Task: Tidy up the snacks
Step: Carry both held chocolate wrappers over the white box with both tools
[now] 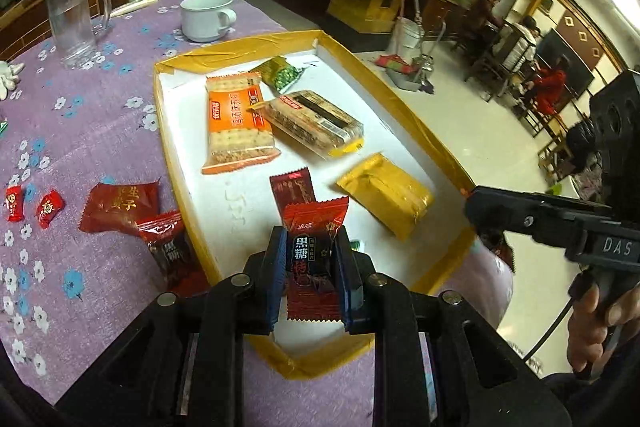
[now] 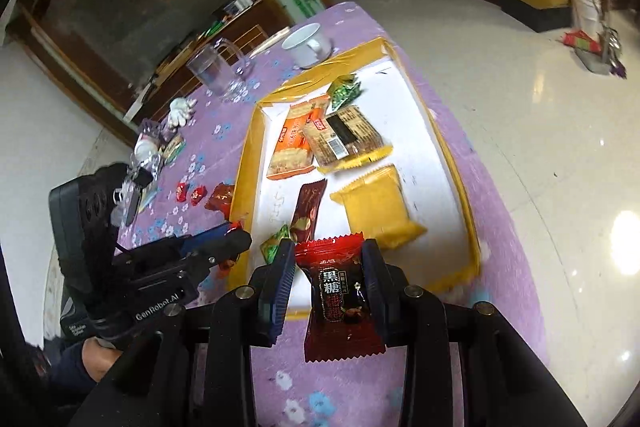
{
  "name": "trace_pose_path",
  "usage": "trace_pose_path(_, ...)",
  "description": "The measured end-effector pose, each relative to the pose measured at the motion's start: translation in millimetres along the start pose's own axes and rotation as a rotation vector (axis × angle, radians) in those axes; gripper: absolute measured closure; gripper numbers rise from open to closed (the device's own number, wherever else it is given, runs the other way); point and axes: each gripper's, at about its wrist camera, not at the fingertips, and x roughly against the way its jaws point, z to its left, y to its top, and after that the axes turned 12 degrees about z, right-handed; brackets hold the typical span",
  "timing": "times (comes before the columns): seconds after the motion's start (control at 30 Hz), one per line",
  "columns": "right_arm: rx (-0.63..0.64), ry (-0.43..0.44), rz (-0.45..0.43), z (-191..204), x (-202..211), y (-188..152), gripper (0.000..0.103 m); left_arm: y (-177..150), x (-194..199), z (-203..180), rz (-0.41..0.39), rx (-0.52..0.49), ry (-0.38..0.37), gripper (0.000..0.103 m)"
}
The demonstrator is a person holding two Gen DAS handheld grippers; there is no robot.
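My left gripper (image 1: 310,247) is shut on a red-and-black candy packet (image 1: 310,267), held over the near corner of the white tray with a yellow taped rim (image 1: 400,99). My right gripper (image 2: 328,257) is shut on a matching candy packet (image 2: 340,299), above the tray's near edge (image 2: 452,163). In the tray lie an orange cracker pack (image 1: 236,127), a brown clear-wrapped pack (image 1: 316,123), a green packet (image 1: 282,73), a yellow packet (image 1: 388,195) and a dark red bar (image 1: 292,187). Left of the tray, red packets (image 1: 120,207) and small red candies (image 1: 50,209) rest on the purple cloth.
A glass mug (image 1: 76,23) and a white cup (image 1: 206,17) stand beyond the tray. A white glove (image 1: 10,75) lies at the far left. The table's edge runs just right of the tray, with tiled floor below. People sit at far tables (image 1: 520,39).
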Motion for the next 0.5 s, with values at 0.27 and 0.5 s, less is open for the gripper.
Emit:
trace_pose_path(0.27,0.083,0.012,0.045,-3.2,-18.9,31.4,0.068,10.2,-14.4,-10.8,0.008,0.001,0.085,0.084)
trace_pose_path(0.5,0.093,0.007,0.057,-8.8,-32.1,45.1,0.068,16.7,-25.8,-17.7,0.025,-0.024,0.121,0.084)
